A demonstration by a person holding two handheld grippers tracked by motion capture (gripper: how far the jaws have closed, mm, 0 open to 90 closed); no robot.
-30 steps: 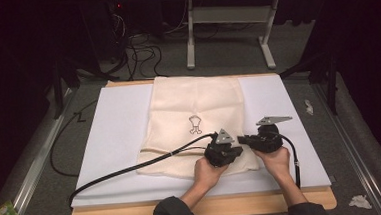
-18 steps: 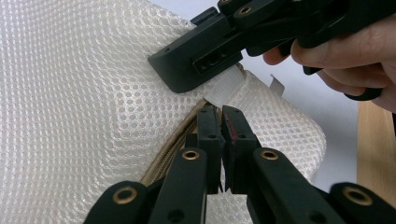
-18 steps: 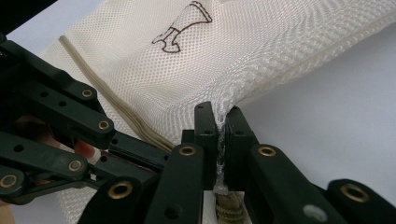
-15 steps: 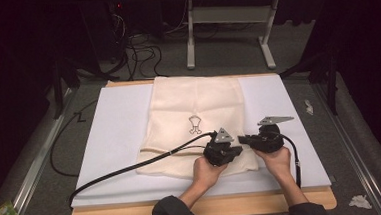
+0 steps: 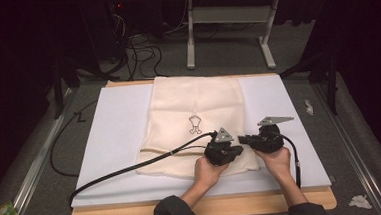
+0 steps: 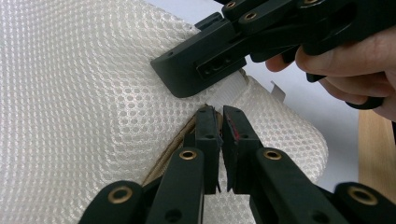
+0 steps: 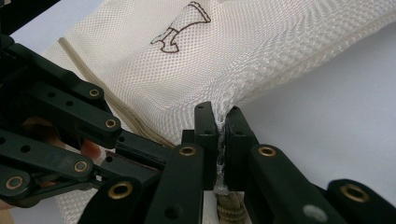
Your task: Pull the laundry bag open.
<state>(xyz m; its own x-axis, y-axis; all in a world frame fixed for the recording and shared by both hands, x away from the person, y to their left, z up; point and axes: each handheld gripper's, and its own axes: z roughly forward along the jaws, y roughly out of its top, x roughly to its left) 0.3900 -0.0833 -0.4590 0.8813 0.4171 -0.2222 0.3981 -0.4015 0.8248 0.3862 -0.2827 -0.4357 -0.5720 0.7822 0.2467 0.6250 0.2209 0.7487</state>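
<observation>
Mesh bag lies flat on the white pad on the counter. Both tongs are clenched on its near right corner: left tongs at the zipper end, right tongs on the edge seam. Looks light, limp and stretchy; mesh will likely snag, so grip seams, not netting.

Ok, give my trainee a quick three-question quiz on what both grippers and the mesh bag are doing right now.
1. True or false: the left gripper is shut on the mesh bag.
2. What does the right gripper pinch? A) the bag's mesh at its edge B) a cable C) nothing
3. What does the bag lie on?

Key
1. True: its jaws pinch the fabric beside the beige zipper band.
2. A: mesh is bunched between its shut jaws.
3. A white mat covering the wooden table.
</observation>
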